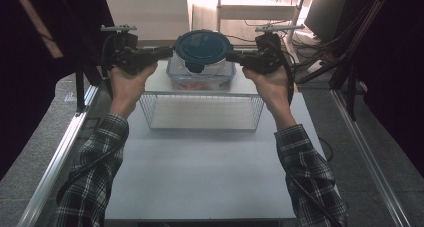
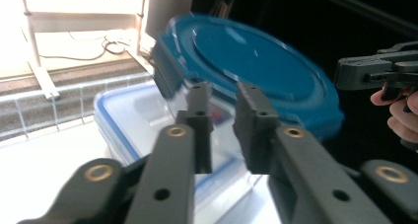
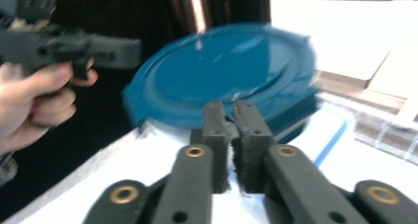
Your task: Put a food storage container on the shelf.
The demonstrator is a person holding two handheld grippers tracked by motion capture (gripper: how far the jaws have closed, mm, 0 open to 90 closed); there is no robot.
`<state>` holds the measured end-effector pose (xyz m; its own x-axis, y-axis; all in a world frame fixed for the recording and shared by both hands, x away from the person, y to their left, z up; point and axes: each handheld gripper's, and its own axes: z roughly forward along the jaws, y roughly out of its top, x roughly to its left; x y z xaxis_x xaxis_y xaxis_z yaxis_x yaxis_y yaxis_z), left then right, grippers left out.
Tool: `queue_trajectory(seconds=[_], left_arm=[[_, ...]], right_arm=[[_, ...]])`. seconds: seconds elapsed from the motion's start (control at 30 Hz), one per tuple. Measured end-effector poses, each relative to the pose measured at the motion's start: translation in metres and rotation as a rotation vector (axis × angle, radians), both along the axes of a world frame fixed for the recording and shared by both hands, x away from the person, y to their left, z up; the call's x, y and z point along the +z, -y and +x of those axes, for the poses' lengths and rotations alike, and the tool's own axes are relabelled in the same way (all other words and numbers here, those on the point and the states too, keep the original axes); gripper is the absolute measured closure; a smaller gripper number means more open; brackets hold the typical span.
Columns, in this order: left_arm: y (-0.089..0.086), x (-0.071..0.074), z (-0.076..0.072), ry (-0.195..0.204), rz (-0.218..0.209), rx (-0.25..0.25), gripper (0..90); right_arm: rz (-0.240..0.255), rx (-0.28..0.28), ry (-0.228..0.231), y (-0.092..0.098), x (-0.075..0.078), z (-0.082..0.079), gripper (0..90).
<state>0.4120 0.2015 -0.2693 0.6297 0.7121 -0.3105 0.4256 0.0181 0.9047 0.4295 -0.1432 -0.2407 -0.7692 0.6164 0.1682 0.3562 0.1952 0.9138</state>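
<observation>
A round blue lid [image 1: 204, 46] is lifted and tilted over a clear rectangular container [image 1: 200, 76] with a blue rim and something reddish inside. My right gripper [image 1: 230, 55] meets the lid's right edge. In the right gripper view its jaws are pressed almost together on the rim of the lid [image 3: 222, 71], so the right gripper [image 3: 229, 108] is shut on it. My left gripper [image 1: 170, 51] is at the lid's left edge. In the left gripper view it [image 2: 223, 93] stands open, a gap between its jaws, with the lid [image 2: 256, 61] and container [image 2: 128, 120] just beyond.
A shallow wire basket [image 1: 200, 112] stands on the white table [image 1: 200, 167] just in front of the container. Metal rails run along both table sides. A white shelf frame and loose cables lie beyond the far edge.
</observation>
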Motion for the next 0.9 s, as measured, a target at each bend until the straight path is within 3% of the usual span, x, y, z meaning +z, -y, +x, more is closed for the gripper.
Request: queue_trajectory(seconds=[0.1,0.23,0.43,0.67,0.9], left_arm=[[0.004,-0.005,-0.001,-0.013,0.03,-0.018,82.8],[0.009,-0.009,0.004,-0.022,0.052,-0.004,83.3],[0.009,-0.013,0.012,-0.034,0.009,0.021,82.7],[0.009,-0.013,0.017,-0.041,0.002,0.038,82.7],[0.009,-0.014,0.01,-0.031,0.01,0.02,80.0]], right_arm=[[-0.056,0.015,-0.011,-0.004,-0.01,-0.005,88.9],[-0.107,-0.024,-0.027,-0.008,-0.018,0.002,89.0],[-0.103,-0.062,-0.026,-0.009,-0.022,0.018,89.0],[-0.086,-0.092,-0.037,-0.007,-0.023,0.03,89.1],[-0.079,-0.1,-0.035,-0.007,-0.024,0.032,88.7]])
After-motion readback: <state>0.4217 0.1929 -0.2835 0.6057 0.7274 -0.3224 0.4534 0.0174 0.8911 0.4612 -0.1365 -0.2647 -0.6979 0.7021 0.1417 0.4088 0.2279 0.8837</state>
